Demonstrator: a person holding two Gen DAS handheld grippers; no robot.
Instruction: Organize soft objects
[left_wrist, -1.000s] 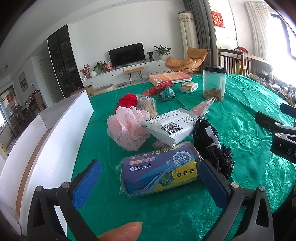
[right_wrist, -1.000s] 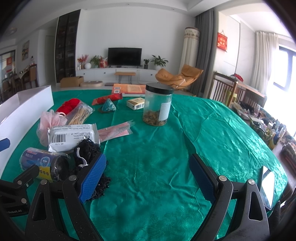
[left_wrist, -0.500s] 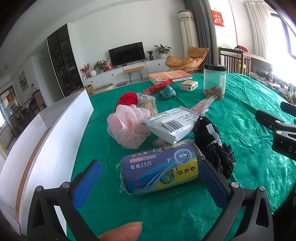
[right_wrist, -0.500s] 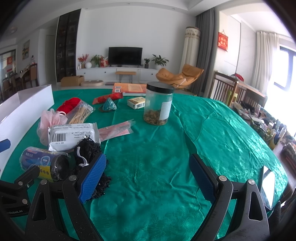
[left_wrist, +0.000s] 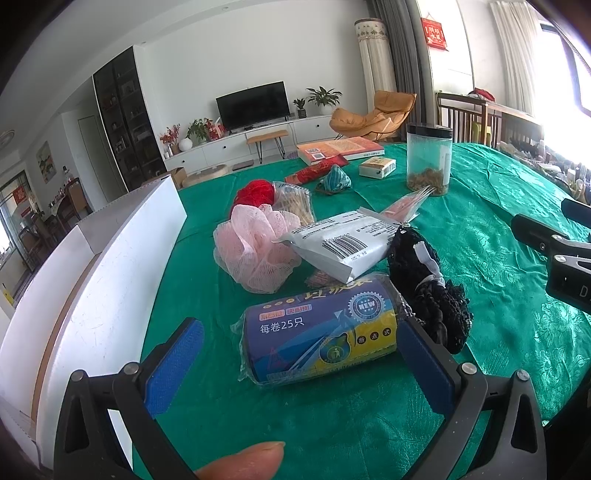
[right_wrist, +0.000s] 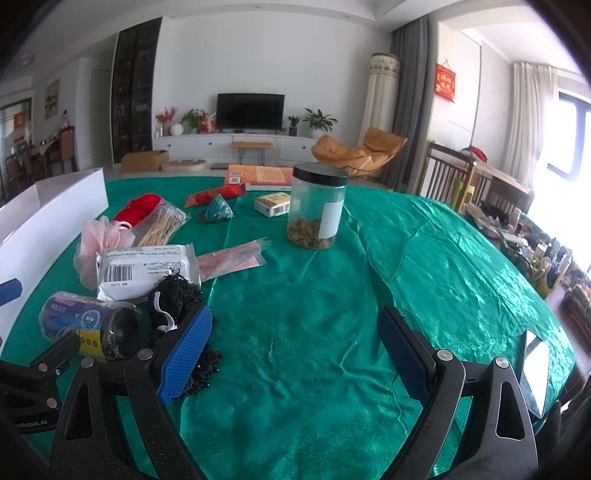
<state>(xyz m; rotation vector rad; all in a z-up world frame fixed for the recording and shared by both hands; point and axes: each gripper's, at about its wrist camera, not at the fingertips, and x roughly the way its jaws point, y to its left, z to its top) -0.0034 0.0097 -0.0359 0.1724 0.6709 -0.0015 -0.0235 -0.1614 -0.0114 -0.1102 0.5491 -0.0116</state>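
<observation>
Since the earlier frames the left gripper (left_wrist: 299, 360) has crept forward, so the roll of bin bags (left_wrist: 319, 332) now fills more of the lower centre of the left wrist view and sits between the spread blue pads; the right gripper (right_wrist: 293, 354) has barely shifted.

At the left edge of the left wrist view stands the white box (left_wrist: 110, 258), the likely home for the soft things. Its wall rises close beside the left pad, so a wide swing could knock it. Both tongs stand wide apart and hold nothing. The roll lies on its side just ahead of the left jaws, its right end close to or touching the right pad. A squeeze on the slick wrapper could send it rolling or squirting out. Just above it in the frame, the pink bath pouf (left_wrist: 255, 251) lies partly under the white packet (left_wrist: 340, 243), so lifting the pouf may drag the packet along. Right of the roll, touching it, is the black mesh bundle (left_wrist: 428, 288), with a white hook that may snag a neighbour.

In the right wrist view that bundle (right_wrist: 177, 299) lies at lower left against the right gripper's left pad, which a careless closing could catch. Further right the green tablecloth (right_wrist: 406, 258) is wrinkled and could bunch in the pads.
</observation>
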